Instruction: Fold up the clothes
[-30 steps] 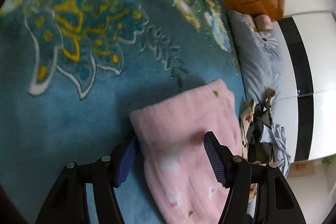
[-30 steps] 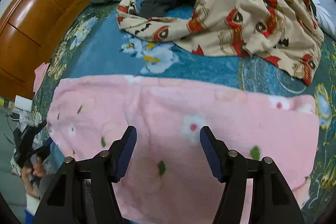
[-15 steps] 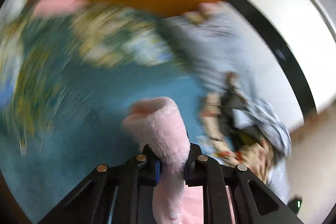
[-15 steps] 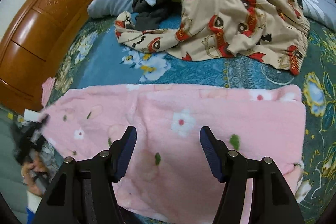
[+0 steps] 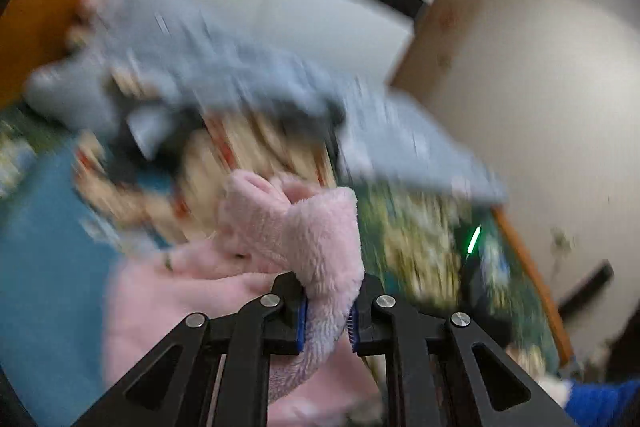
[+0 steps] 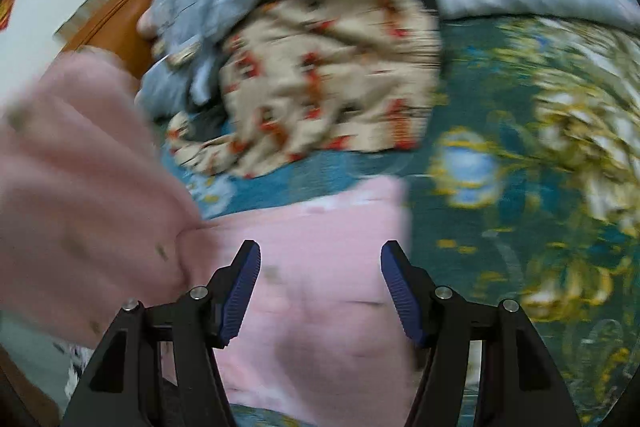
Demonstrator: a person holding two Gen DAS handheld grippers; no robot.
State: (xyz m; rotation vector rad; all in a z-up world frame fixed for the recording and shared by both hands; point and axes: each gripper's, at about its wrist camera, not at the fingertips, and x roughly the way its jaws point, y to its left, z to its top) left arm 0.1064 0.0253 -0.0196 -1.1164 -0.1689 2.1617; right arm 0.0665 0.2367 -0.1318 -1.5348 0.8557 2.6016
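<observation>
The left gripper [image 5: 326, 315] is clamped on a bunched end of the pink fleece garment [image 5: 304, 227], with plush pile squeezed between the blue pads. The lifted end is carried above the blue patterned bedspread [image 5: 36, 227]; in the right wrist view it shows as a raised, blurred pink mass at near left, while the rest of the garment [image 6: 320, 267] lies flat on the bedspread [image 6: 500, 247]. The right gripper [image 6: 320, 287] is held with jaws apart over the flat part, nothing pinched.

Risks, judged: only a thick fold edge is gripped, so the fleece could slip out mid-swing. No hold is applied by the right gripper, so the flat part could be dragged along and the fold line skewed. The pile of unfolded clothes [image 6: 320, 79], with the cream printed garment on it, lies just beyond the pink piece at far centre; the carried end could land on it or snag it if overshot. Blur is heavy, so the garment's far edge cannot be judged.
</observation>
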